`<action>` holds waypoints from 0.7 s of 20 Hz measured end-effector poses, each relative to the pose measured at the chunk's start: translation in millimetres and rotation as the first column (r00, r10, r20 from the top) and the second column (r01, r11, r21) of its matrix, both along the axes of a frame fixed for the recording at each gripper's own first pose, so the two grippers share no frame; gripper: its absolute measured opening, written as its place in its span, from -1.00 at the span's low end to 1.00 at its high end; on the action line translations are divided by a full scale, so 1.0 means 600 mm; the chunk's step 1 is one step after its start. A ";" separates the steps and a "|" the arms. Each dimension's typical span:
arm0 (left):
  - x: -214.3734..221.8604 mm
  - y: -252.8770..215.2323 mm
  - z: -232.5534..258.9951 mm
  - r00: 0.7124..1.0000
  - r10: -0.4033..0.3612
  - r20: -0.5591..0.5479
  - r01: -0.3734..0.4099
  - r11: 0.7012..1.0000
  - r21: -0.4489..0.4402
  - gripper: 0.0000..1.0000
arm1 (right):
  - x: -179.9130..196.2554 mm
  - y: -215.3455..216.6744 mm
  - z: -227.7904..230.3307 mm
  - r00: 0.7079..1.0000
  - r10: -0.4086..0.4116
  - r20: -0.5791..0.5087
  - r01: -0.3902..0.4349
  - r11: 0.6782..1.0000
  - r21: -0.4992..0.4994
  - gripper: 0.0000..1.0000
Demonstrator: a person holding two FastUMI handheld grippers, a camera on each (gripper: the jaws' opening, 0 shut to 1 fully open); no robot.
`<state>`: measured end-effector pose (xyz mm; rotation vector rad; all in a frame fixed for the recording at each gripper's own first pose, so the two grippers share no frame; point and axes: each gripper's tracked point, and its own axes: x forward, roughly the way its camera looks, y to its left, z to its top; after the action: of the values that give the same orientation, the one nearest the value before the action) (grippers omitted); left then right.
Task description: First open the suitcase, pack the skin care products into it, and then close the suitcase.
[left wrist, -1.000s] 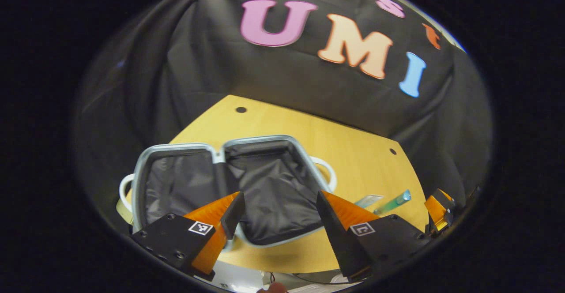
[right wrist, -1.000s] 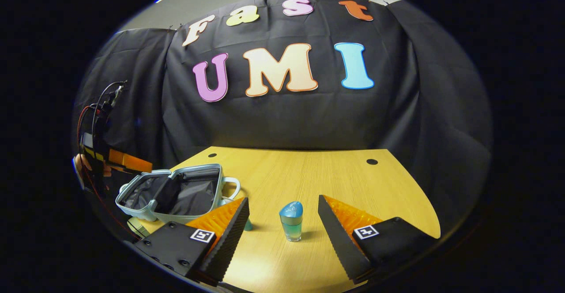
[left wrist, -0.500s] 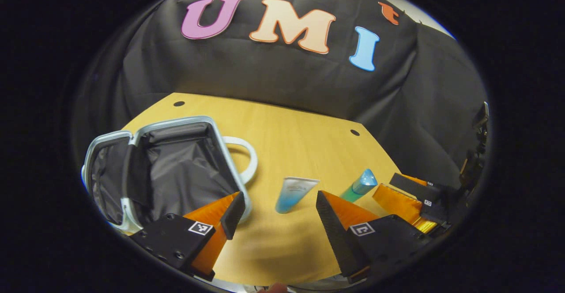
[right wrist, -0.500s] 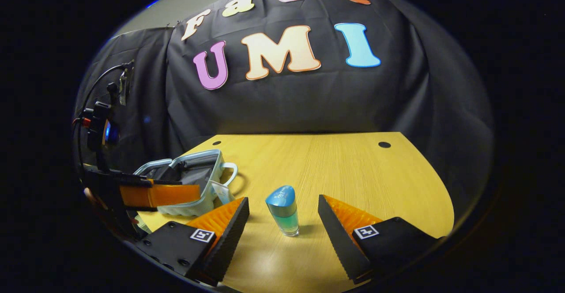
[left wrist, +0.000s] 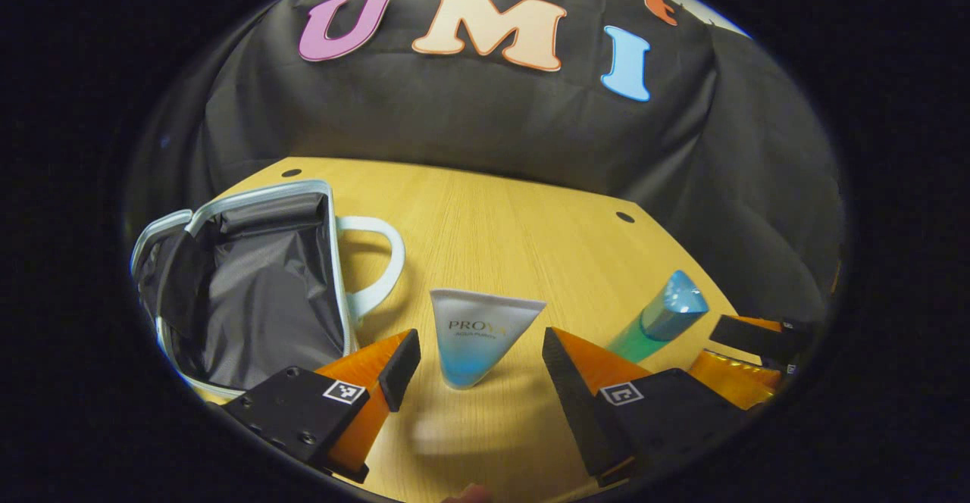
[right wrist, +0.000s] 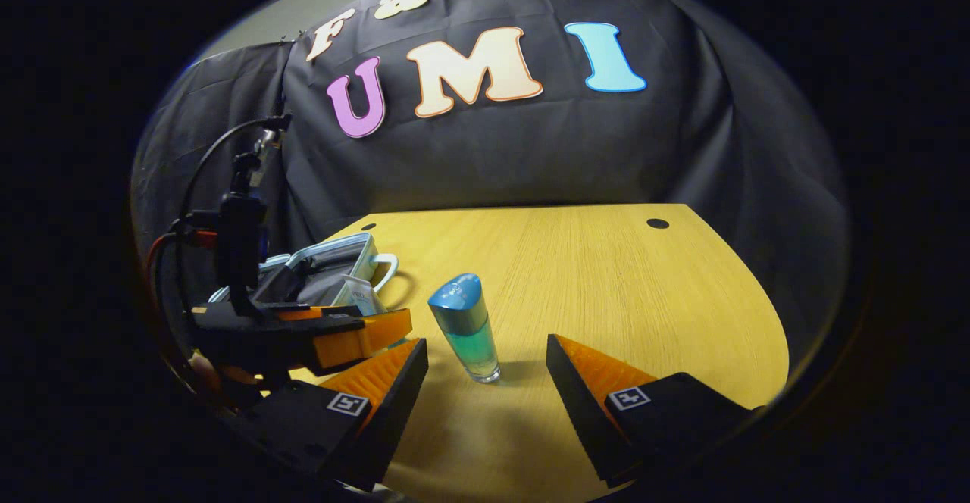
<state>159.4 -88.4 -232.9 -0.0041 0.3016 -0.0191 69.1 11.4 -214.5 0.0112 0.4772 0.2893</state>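
left gripper wide around the standing tube, right gripper wide near the bottle; off-centre closing could tip either beside the open suitcase.

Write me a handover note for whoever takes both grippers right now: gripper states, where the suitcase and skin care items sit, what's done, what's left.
Left gripper: open, lined up on the standing white-and-blue tube.
Right gripper: open, lined up on the upright blue-capped bottle.
Suitcase: open on the wooden table, nothing seen in its lining.
Done: suitcase opened.
Left: grasp both products, pack them, close the suitcase.
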 end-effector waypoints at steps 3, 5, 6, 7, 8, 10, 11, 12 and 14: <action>0.016 -0.008 -0.015 1.000 0.005 -0.018 -0.006 1.000 -0.031 0.89 | 0.006 -0.008 -0.009 1.000 -0.011 -0.007 0.011 1.000 -0.004 0.97; 0.023 -0.005 -0.017 1.000 0.016 -0.017 -0.016 1.000 -0.011 0.86 | 0.011 -0.010 -0.014 1.000 -0.016 -0.013 0.016 1.000 -0.002 0.93; 0.029 -0.006 -0.021 1.000 0.018 -0.015 -0.018 1.000 -0.008 0.81 | 0.013 -0.009 -0.018 1.000 -0.017 -0.017 0.017 1.000 0.000 0.90; 0.032 -0.006 -0.028 0.999 0.023 -0.034 -0.023 1.000 -0.012 0.77 | 0.015 -0.007 -0.020 1.000 -0.015 -0.022 0.015 1.000 -0.001 0.97; 0.031 -0.001 -0.036 0.998 0.031 -0.053 -0.032 0.999 -0.018 0.45 | 0.016 -0.006 -0.024 1.000 -0.013 -0.025 0.013 1.000 -0.004 0.97; 0.036 0.000 -0.035 0.998 0.034 -0.057 -0.035 0.999 -0.024 -0.02 | 0.018 -0.002 -0.030 0.999 -0.006 -0.033 0.006 1.000 -0.011 0.97; 0.037 0.000 -0.034 0.998 0.032 -0.059 -0.034 0.999 -0.032 0.00 | 0.020 0.001 -0.034 0.999 -0.001 -0.038 0.001 1.000 -0.013 0.97; 0.032 0.002 -0.036 0.997 0.037 -0.069 -0.040 0.999 -0.037 -0.12 | 0.021 0.004 -0.036 0.999 0.002 -0.041 -0.003 1.000 -0.013 0.97; 0.031 0.005 -0.026 0.997 0.047 -0.060 -0.049 0.998 -0.041 -0.17 | 0.028 0.013 -0.040 0.999 0.010 -0.045 -0.011 1.000 -0.011 0.97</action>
<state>177.8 -85.4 -248.2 -0.0540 0.3603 0.0225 86.0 18.9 -238.6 0.0040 0.5235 0.2970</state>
